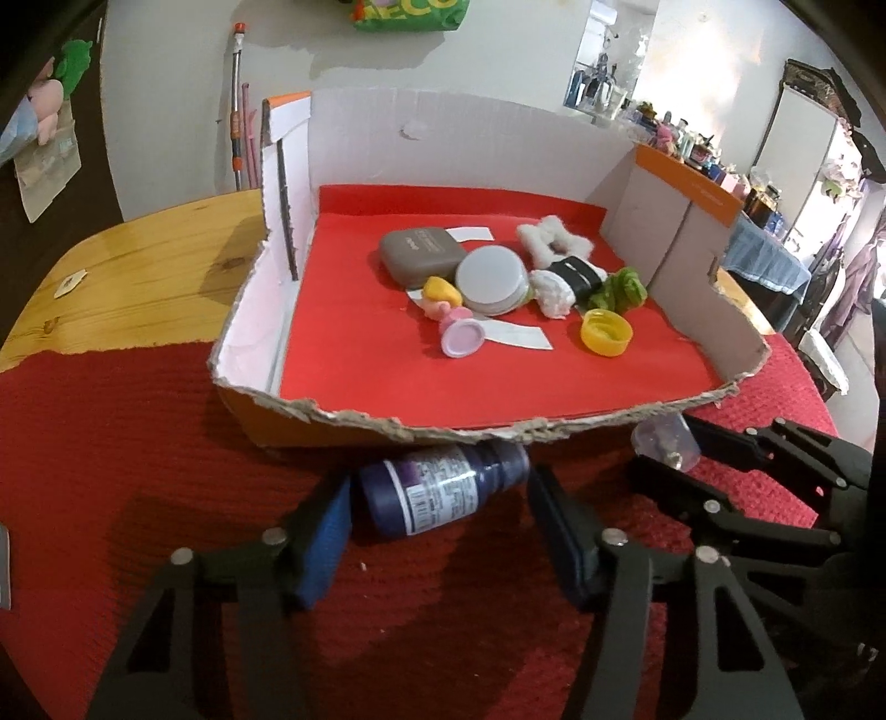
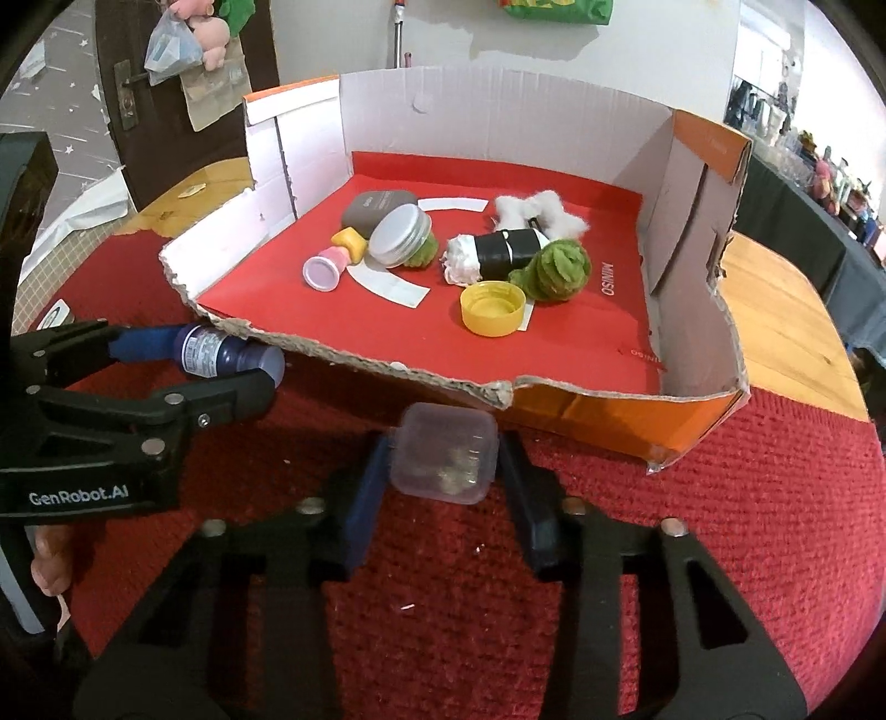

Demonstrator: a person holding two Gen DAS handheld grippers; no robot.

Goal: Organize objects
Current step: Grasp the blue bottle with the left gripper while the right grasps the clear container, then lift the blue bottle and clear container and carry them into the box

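Left gripper (image 1: 437, 526) fingers straddle the bottle (image 1: 437, 487), spread, not clamped. Right gripper (image 2: 443, 471) pinches the clear case (image 2: 443, 459). Both lie outside the box (image 2: 692, 410), where most items already sit; two remain.

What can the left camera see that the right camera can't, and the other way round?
Only the left view shows the dresser of bottles at the back right. Only the right view shows the door with a plush toy hanging on it, and the left tongs' GenRobot.AI label. Both show the box of small items, the purple bottle between the left tongs, and the clear case between the right tongs.
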